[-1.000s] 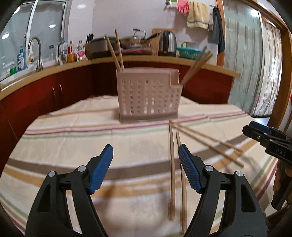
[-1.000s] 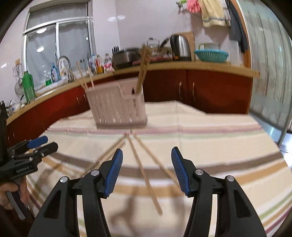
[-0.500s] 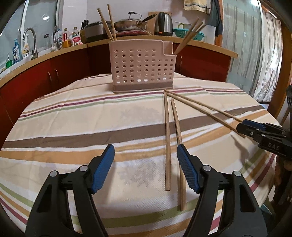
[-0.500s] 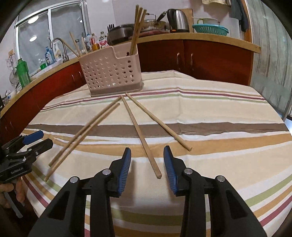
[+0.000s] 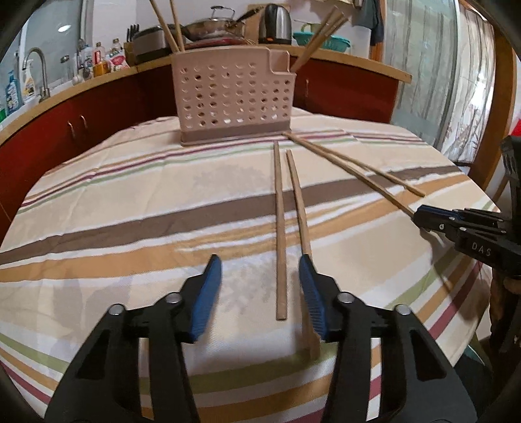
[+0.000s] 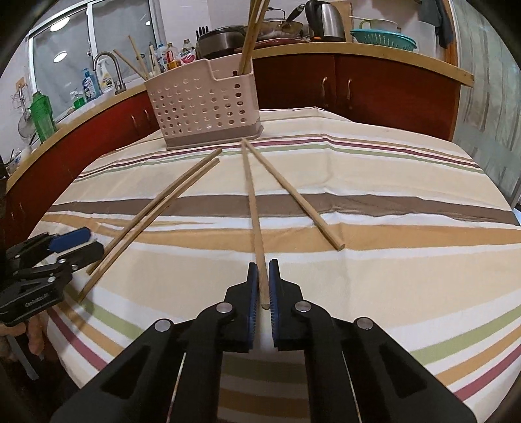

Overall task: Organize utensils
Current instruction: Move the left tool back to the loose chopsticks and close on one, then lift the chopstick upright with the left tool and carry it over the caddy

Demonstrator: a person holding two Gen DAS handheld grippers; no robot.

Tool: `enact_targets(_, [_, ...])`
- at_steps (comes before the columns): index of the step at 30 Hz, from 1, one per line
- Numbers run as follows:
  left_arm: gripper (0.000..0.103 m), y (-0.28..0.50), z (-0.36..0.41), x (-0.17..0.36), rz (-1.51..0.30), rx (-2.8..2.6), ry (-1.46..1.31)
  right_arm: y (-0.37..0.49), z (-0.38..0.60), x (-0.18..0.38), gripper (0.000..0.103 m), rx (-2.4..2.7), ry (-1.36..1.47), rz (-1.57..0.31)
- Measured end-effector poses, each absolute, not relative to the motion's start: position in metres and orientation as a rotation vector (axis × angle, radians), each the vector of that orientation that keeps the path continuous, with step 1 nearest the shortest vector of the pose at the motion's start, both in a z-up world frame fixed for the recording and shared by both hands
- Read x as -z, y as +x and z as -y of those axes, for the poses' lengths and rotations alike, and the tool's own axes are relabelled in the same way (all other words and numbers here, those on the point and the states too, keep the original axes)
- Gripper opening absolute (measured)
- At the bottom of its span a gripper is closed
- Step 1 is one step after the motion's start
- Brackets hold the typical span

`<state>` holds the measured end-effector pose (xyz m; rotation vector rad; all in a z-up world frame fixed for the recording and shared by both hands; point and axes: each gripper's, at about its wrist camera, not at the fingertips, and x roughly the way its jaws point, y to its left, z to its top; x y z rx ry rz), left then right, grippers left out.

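Right gripper has just been closing, and its blue pads now pinch the near end of one chopstick that lies flat on the desk. Left gripper has been closing too, but its jaws are apart and not pressing — one stick of a chopstick pair lies between them, and the other stick runs along by the right pad and may be touching it.

A pink holder with holes stands at the far side of the desk. Wooden chopsticks poke out of it at both ends, leaning. Its inside is hidden by the wall, so how many are in there is hard to tell.

One more loose chopstick lies beside the pinched one. A striped cloth covers the desk. Behind it runs a red kitchen counter with a kettle, a green basket, bottles and a sink tap — and a window above.
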<state>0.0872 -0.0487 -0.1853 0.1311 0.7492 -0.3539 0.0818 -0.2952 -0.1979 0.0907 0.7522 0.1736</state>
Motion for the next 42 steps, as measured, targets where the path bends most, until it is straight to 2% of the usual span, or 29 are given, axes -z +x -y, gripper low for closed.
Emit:
enact_targets(6, [0.016, 0.083, 0.048, 0.189, -0.754, 0.349, 0.162, 0.076, 0.291, 0.197, 0.007, -0.182, 0.088, -0.747])
enact_targets(10, [0.010, 0.083, 0.038, 0.189, -0.757, 0.314, 0.146, 0.074, 0.286, 0.196, 0.007, -0.195, 0.085, -0.740])
enact_targets(15, [0.010, 0.081, 0.029, 0.188, -0.759, 0.303, 0.134, 0.072, 0.283, 0.197, 0.007, -0.205, 0.085, -0.739])
enact_targets(17, [0.013, 0.080, 0.029, 0.188, -0.760, 0.306, 0.130, 0.071, 0.285, 0.197, 0.007, -0.204, 0.101, -0.730])
enact_targets(18, [0.020, 0.080, 0.028, 0.188, -0.761, 0.309, 0.121, 0.071, 0.286, 0.197, 0.007, -0.205, 0.109, -0.731])
enact_targets(20, [0.022, 0.079, 0.029, 0.188, -0.756, 0.312, 0.118, 0.071, 0.287, 0.198, 0.007, -0.203, 0.121, -0.731])
enact_targets(23, [0.017, 0.077, 0.030, 0.189, -0.745, 0.329, 0.129, 0.069, 0.288, 0.200, 0.007, -0.202, 0.136, -0.723])
enact_targets(25, [0.008, 0.076, 0.030, 0.190, -0.738, 0.342, 0.127, 0.068, 0.286, 0.200, 0.007, -0.208, 0.129, -0.722])
enact_targets(32, [0.007, 0.070, 0.028, 0.180, -0.693, 0.340, 0.122, 0.061, 0.286, 0.192, 0.007, -0.208, 0.118, -0.694])
enact_targets(42, [0.006, 0.054, 0.019, 0.126, -0.517, 0.309, 0.094, 0.042, 0.288, 0.144, 0.007, -0.193, 0.099, -0.547])
